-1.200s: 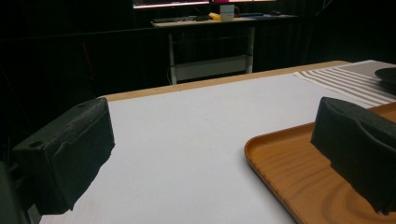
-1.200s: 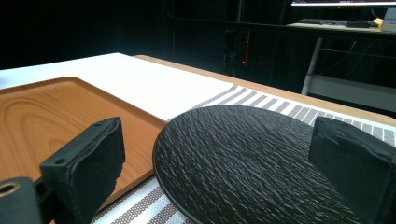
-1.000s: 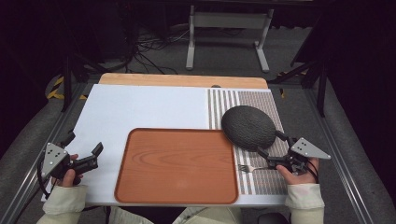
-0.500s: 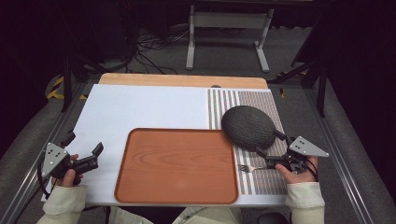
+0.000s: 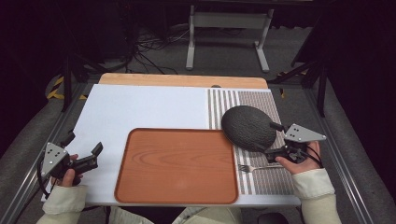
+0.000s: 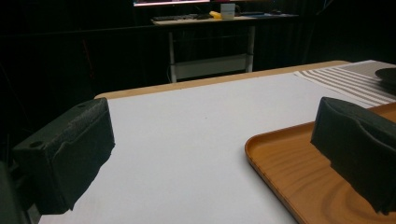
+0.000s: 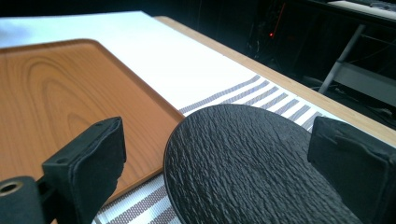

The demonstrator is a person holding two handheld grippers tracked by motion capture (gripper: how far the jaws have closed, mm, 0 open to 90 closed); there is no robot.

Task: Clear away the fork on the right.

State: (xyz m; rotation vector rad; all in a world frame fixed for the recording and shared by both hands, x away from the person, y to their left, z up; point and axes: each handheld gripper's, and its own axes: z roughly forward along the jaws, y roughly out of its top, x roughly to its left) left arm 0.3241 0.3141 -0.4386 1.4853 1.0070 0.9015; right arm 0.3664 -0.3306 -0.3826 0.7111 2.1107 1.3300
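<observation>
A rough black round plate (image 5: pixel 248 127) touches the empty wood-grain tray (image 5: pixel 177 165); both grippers (image 5: pixel 83 156) (image 5: pixel 270 142) are spread.

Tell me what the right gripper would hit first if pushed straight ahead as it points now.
Most likely the black textured plate: it lies directly between and ahead of the open right gripper, on the striped placemat. Height above it is unclear.

- My right tool (image 5: pixel 274 140) has eased slightly toward me and outward, beside the dark plate (image 5: pixel 248 127).
- My left tool (image 5: pixel 84 150) has barely drifted.
</observation>
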